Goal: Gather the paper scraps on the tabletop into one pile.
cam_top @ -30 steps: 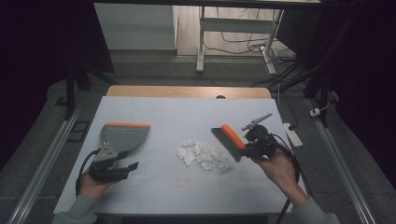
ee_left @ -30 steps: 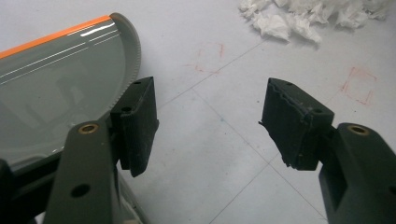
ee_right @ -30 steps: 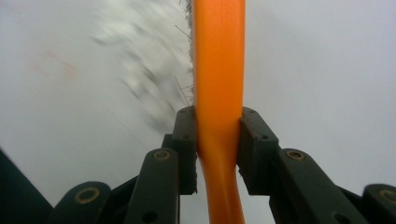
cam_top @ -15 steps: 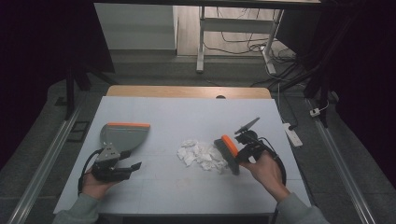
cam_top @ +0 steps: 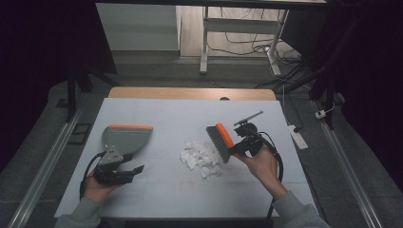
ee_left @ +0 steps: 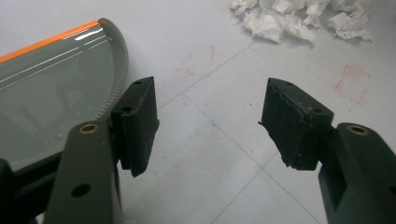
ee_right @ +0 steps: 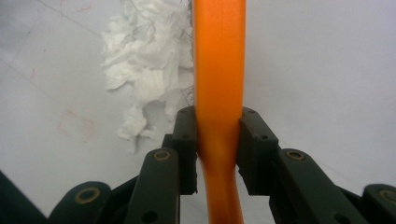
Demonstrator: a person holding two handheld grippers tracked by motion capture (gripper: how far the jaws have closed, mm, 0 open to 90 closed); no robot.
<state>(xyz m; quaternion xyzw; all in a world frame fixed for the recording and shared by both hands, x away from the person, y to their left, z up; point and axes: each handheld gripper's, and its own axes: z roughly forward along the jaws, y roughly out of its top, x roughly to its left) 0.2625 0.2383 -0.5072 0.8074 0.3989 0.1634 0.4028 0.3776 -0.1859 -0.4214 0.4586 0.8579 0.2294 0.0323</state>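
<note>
Item one, nearest: left gripper, jaws apart on nothing, resting low on the surface just behind the dustpan, whose handle is hard to make out.

Item two: right gripper, clamped on the orange handle of the brush. Long axis runs away from the hand; bristles face left.

Item three: paper scraps, heaped mid-surface, touching the brush, well apart from the dustpan to their left. Bristle tips hidden among the scraps.
</note>
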